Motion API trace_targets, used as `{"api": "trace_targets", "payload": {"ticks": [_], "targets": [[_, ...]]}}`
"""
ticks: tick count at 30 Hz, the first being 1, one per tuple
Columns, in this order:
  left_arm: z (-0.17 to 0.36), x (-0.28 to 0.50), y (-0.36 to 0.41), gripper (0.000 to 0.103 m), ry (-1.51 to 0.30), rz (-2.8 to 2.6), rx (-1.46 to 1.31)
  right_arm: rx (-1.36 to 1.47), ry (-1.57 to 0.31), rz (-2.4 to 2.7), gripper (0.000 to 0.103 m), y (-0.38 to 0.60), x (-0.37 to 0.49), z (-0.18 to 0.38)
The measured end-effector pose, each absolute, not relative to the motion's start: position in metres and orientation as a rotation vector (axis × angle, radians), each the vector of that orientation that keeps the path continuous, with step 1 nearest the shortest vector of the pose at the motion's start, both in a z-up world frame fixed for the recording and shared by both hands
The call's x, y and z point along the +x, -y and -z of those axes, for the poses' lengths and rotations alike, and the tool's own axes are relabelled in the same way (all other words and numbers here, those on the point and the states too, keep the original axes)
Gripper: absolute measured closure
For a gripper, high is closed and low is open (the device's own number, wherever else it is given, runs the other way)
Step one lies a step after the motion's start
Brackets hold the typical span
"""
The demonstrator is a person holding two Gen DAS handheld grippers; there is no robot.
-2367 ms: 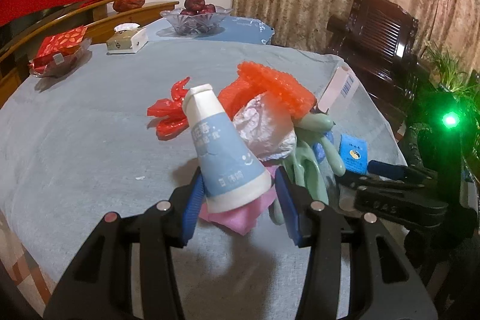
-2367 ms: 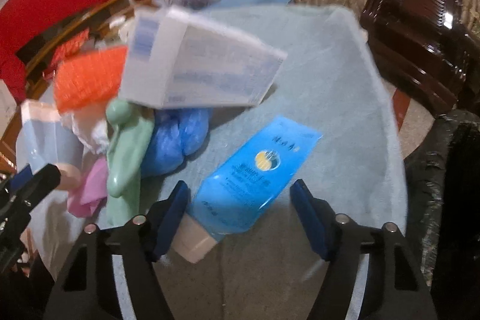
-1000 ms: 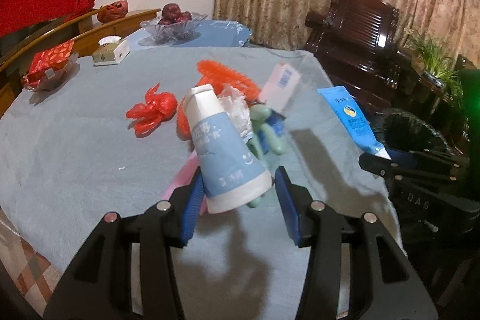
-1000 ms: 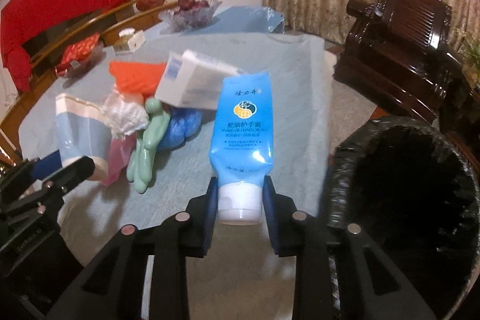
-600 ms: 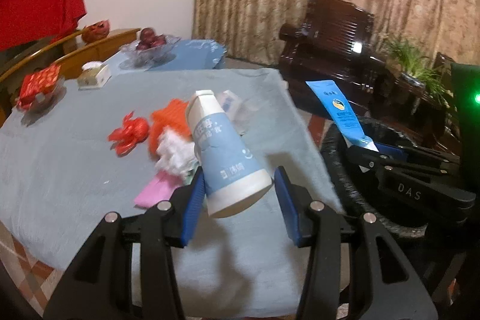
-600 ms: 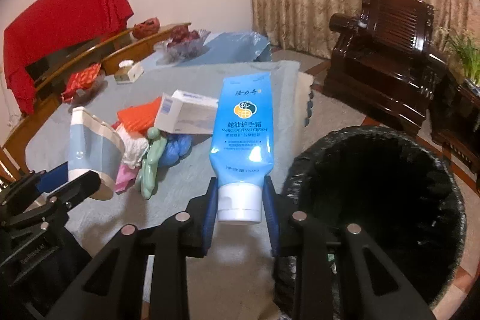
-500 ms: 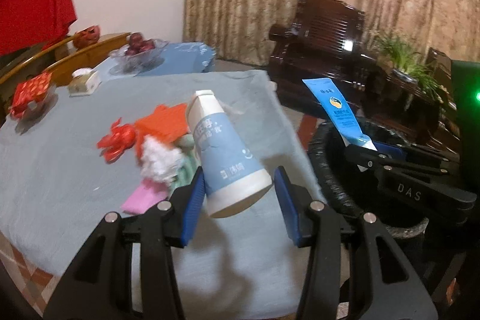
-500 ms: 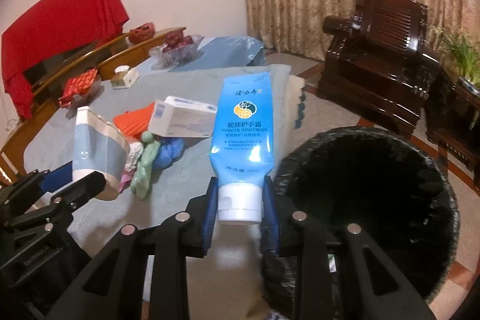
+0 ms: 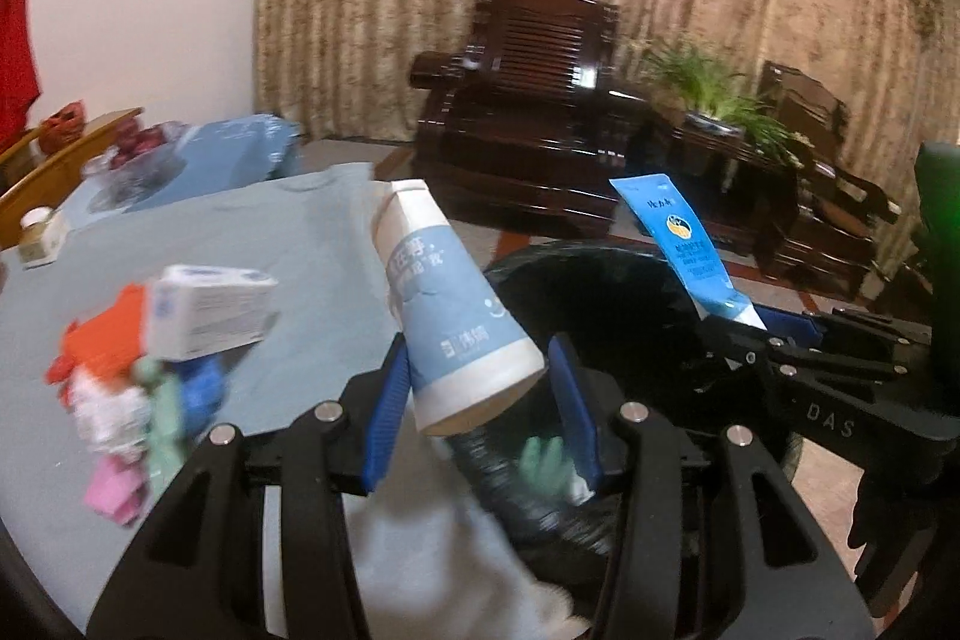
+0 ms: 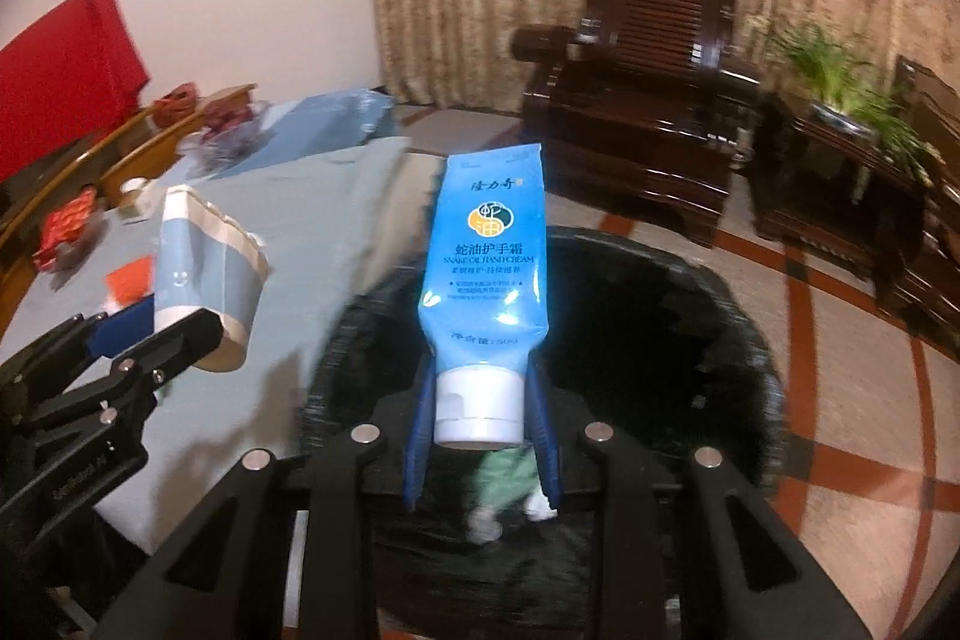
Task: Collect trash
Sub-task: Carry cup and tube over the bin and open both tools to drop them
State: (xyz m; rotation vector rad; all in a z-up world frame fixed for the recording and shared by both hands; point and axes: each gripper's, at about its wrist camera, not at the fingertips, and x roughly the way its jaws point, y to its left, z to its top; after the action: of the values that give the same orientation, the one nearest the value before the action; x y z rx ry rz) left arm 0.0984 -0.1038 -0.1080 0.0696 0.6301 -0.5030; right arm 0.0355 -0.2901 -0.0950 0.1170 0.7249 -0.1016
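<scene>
Inside, the bin (image 10: 708,316) holds a green glove (image 10: 504,478).

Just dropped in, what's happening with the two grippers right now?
Trash collection is mid-way. The left gripper holds a blue-and-white paper cup between its jaws, and the right gripper is clamped on the cap end of a blue hand cream tube. Both are over the black-lined trash bin, nothing released yet. More trash, including a white box, is on the table.

Bin (image 10: 690,316) bottom hidden behind right gripper (image 10: 480,436); green scrap (image 10: 504,478) inside blurred. Pile (image 9: 138,388) at left motion-blurred, items unclear.
</scene>
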Motion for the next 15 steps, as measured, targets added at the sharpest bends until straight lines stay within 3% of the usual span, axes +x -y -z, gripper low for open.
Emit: {"api": "trace_targets", "payload": {"ticks": [12, 15], "targets": [[0.153, 0.127, 0.171, 0.055, -0.738, 0.625, 0.094, 0.172, -0.847, 0.183, 0.074, 0.338, 0.036, 0.143], [0.156, 0.131, 0.173, 0.035, -0.746, 0.641, 0.081, 0.186, -0.869, 0.187, 0.071, 0.341, 0.035, 0.150]]}}
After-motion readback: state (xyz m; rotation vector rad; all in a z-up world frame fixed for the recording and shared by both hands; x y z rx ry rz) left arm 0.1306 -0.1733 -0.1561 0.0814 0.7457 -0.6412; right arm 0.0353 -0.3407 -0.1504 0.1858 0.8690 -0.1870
